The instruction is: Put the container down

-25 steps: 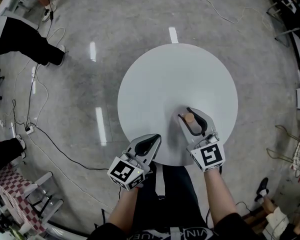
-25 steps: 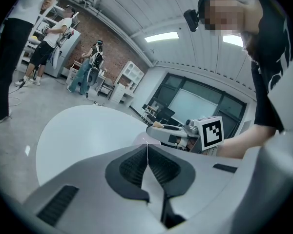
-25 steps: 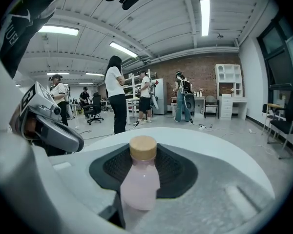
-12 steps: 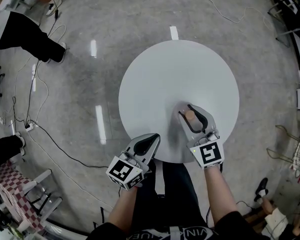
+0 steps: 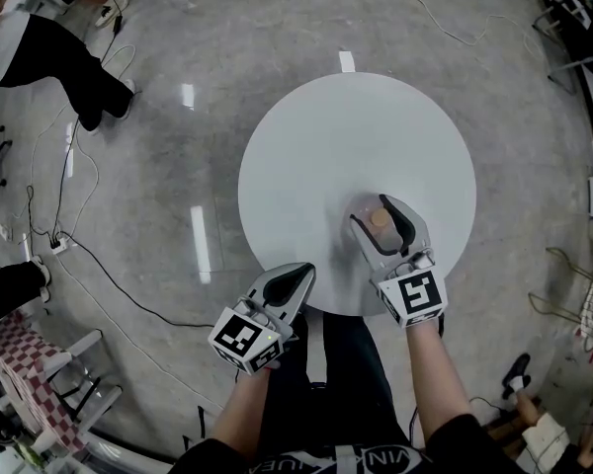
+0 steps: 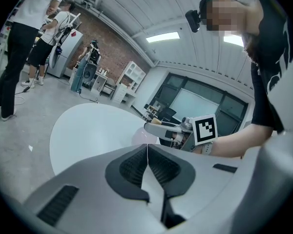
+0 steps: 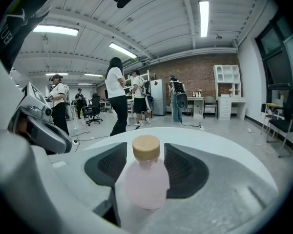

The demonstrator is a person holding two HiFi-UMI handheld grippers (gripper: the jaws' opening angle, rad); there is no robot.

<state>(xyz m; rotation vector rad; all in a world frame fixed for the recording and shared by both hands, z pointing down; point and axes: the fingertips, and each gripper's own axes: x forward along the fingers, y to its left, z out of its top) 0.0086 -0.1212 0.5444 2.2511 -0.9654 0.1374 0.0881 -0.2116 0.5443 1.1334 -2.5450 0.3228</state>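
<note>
Bottle: the pink bottle [image 7: 145, 182] with a tan cap [image 7: 146, 147] stands upright between the fingers [image 7: 188, 172] of the right gripper [image 5: 373, 212], on the near right part of the round surface [image 5: 356, 126].
Right gripper: its fingers are opening, with the bottle between them. Slim gaps show on both sides of the cap, so we judge the body freed or barely brushed.
Left gripper: the left gripper [image 5: 304, 271] has its fingers pressed together on nothing. It hangs at the near edge of the surface, well apart from the bottle.
Base: the right gripper's own body hides the bottle's foot, so we cannot confirm that it sits flat.
Risk, tipping: the bottle is tall and narrow. If we pull back before the fingers are wide enough, one pad may catch its shoulder and topple it.
Risk, dragging: a slanted retreat could let one finger sweep the bottle sideways or towards us.
Risk, drop: if the foot is not fully down, the release may let it land crooked and wobble.
Risk, rolling: once fallen, a round bottle could roll off the surface, which has no rim.
Safest course, in our judgement: open wide, then draw straight back along the line of the fingers.
</note>
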